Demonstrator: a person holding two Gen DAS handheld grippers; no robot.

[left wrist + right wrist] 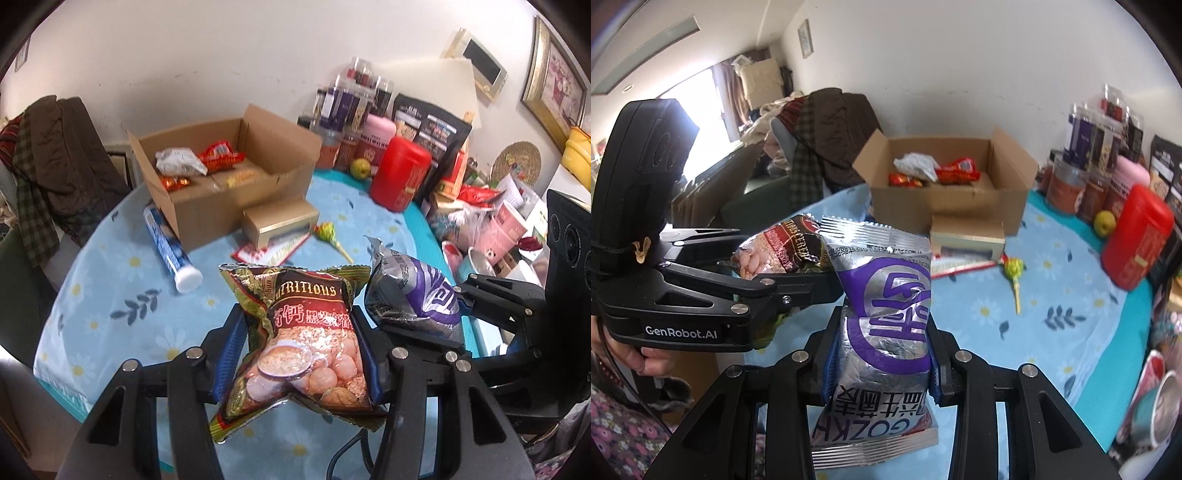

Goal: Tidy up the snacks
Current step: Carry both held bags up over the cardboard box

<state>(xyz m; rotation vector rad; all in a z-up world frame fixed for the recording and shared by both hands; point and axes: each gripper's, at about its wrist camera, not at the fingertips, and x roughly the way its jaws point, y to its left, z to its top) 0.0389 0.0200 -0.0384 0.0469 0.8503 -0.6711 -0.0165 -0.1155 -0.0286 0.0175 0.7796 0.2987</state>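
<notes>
Both grippers carry a snack above the counter (122,280), so the step in hand looks like the carry to the open cardboard box (221,173) that lies ahead of both sets of jaws, at the counter's far side.

The left gripper (301,354) has its jaws clamped on the red cereal packet (306,343), the blue pads pressing its two sides at mid-height; the packet's top stands up beyond the fingertips and its bottom corner hangs below them. The right gripper (882,354) has its jaws clamped on the silver-and-purple packet (886,314), which is pinched narrow between the pads, with the sealed top leaning forward past them.

To do this well, each packet should probably travel high enough to pass over the near wall and raised flaps of the box, and be let go only when it sits over the bare floor of the box, beside the wrappers (195,160) already inside. The small gold box (280,221) and the lollipop (328,234) lie below and ahead of the jaws; a low path risks brushing them.

Both grippers point forward and downward, side by side and close, the right one just to the right of the left. A hand (646,360) grips the left handle.
</notes>
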